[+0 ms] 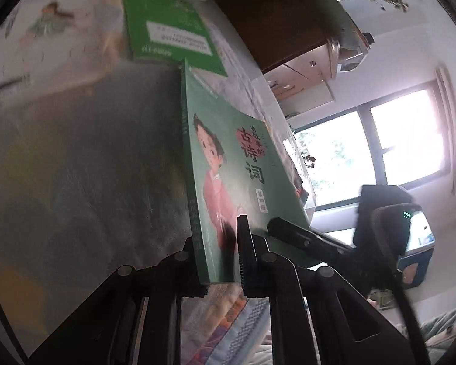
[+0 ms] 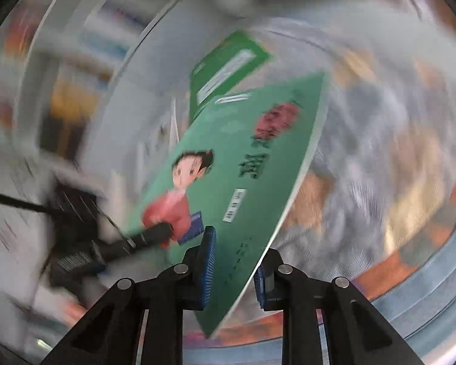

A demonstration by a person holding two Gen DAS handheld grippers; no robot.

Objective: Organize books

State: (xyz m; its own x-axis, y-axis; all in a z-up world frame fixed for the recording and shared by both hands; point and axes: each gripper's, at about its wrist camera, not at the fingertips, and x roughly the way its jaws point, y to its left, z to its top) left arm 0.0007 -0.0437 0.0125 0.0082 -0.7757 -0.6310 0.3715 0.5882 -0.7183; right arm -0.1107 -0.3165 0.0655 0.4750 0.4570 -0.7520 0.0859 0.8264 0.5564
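A pale green book (image 1: 237,164) with a cartoon child on its cover stands on edge above a patterned bed cover, held by both grippers. My left gripper (image 1: 219,243) is shut on its lower end near the spine, one finger on each side. My right gripper (image 2: 232,261) is shut on the same book (image 2: 243,152) at its page edge, its blue pads on both faces. One right finger (image 1: 288,228) shows against the cover in the left wrist view, and a left finger (image 2: 155,234) shows in the right wrist view. A second, brighter green book (image 1: 167,30) (image 2: 225,67) lies flat beyond.
The patterned bed cover (image 1: 60,45) lies under and around the books. A dark wooden cabinet (image 1: 273,21), a window (image 1: 364,146) and a black chair (image 1: 389,213) are on the right. The right wrist view is heavily blurred, with what looks like shelving (image 2: 76,60) at the left.
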